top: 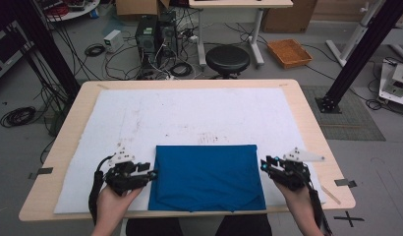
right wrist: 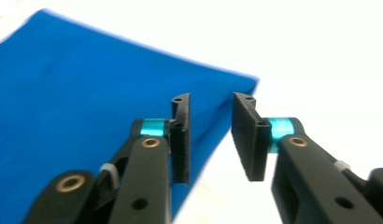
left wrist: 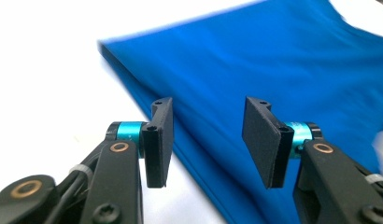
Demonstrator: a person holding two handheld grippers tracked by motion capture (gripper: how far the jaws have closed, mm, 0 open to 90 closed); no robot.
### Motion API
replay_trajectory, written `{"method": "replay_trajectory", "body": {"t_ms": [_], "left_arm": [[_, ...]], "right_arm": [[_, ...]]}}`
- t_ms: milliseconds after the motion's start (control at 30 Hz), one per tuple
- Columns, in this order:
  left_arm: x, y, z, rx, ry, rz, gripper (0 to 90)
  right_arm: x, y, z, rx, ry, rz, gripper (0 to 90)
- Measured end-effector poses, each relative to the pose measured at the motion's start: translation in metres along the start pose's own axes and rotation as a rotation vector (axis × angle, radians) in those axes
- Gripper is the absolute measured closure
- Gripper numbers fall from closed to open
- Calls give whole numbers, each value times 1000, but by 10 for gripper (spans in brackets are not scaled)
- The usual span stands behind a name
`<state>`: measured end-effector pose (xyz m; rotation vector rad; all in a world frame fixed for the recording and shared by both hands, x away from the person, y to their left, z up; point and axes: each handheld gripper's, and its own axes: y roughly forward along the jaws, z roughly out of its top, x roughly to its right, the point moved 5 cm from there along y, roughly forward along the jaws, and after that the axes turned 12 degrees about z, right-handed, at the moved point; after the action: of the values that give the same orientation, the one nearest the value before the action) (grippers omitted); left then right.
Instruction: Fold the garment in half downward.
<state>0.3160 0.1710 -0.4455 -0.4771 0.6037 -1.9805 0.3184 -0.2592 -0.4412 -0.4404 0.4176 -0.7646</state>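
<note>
A folded blue cloth (top: 207, 178) lies flat on the white mat (top: 189, 115) at the table's near edge. My left gripper (top: 151, 174) sits at the cloth's left edge, held by a hand. In the left gripper view the cloth (left wrist: 255, 74) runs under the open left gripper (left wrist: 206, 140), with nothing between the jaws. My right gripper (top: 265, 166) is at the cloth's right edge. In the right gripper view the right gripper (right wrist: 210, 137) stands open over the edge of the cloth (right wrist: 87, 93), holding nothing.
The wooden table (top: 307, 118) carries the mat with bare white space beyond the cloth. On the floor behind stand a black stool (top: 227, 59), computer towers (top: 155, 34) with tangled cables and an orange tray (top: 289, 52). Black frame posts (top: 359, 54) rise at both sides.
</note>
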Motion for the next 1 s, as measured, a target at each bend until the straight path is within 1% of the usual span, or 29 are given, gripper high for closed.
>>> {"method": "replay_trajectory", "body": {"t_ms": [33, 100, 133, 167, 200, 233, 267, 300, 367, 400, 433, 467, 500, 533, 567, 600, 633, 667, 767, 800, 833, 867, 900, 967, 1000], "left_arm": [[-5, 6, 7, 14, 1, 21, 531], [-15, 20, 20, 54, -11, 66, 515], [-20, 28, 24, 61, -6, 96, 507], [-24, 36, 28, 53, 5, 125, 507], [-28, 44, 30, 46, 16, 145, 507], [-31, 52, 31, 32, 30, 159, 507], [-32, 58, 32, 21, 21, 167, 507], [-33, 65, 31, 6, 16, 157, 507], [-32, 74, 27, -47, 0, 135, 509], [-31, 77, 25, -73, 3, 128, 521], [-30, 79, 22, -102, 18, 129, 548], [-30, 79, 19, -99, 37, 140, 589], [-29, 77, 18, -89, 51, 159, 622], [-29, 77, 18, -88, 44, 133, 689], [-29, 77, 18, -87, 20, 117, 752], [-28, 77, 18, -87, 17, 102, 796], [-27, 76, 18, -83, 26, 106, 837], [-26, 76, 19, -80, 40, 114, 856], [-27, 80, 22, -70, 36, 117, 865], [-28, 81, 23, -65, 35, 120, 866], [-30, 84, 25, -58, 34, 123, 867], [-32, 87, 28, -52, 35, 126, 867], [-34, 90, 30, -48, 30, 128, 867], [-38, 96, 36, -36, 20, 128, 867], [-41, 99, 39, -33, 24, 134, 866]], "right_arm": [[8, 7, 5, 2, 13, -8, 656], [24, 23, 13, 5, 74, -19, 608], [30, 31, 17, 7, 96, -15, 608], [36, 39, 19, 2, 114, -10, 608], [41, 46, 20, -7, 129, -24, 608], [46, 53, 21, -15, 133, -31, 608], [49, 59, 20, -36, 144, -27, 613], [51, 64, 19, -56, 147, -28, 615], [54, 72, 15, -101, 166, -18, 633], [54, 74, 14, -120, 171, -12, 654], [54, 76, 12, -125, 153, -6, 706], [53, 76, 11, -133, 142, 3, 746], [52, 76, 11, -134, 120, -7, 815], [51, 76, 10, -137, 114, 6, 835], [51, 76, 10, -133, 109, 8, 860], [51, 75, 11, -131, 100, 7, 872], [51, 74, 11, -131, 92, 6, 877], [52, 74, 12, -128, 85, 3, 879], [56, 75, 18, -119, 74, 3, 881], [59, 75, 21, -110, 74, 2, 881], [62, 77, 24, -112, 77, 3, 881], [66, 79, 29, -106, 67, 3, 882], [69, 81, 33, -100, 74, 0, 881], [75, 86, 42, -97, 71, -5, 881], [78, 89, 46, -98, 62, -12, 881]]}}
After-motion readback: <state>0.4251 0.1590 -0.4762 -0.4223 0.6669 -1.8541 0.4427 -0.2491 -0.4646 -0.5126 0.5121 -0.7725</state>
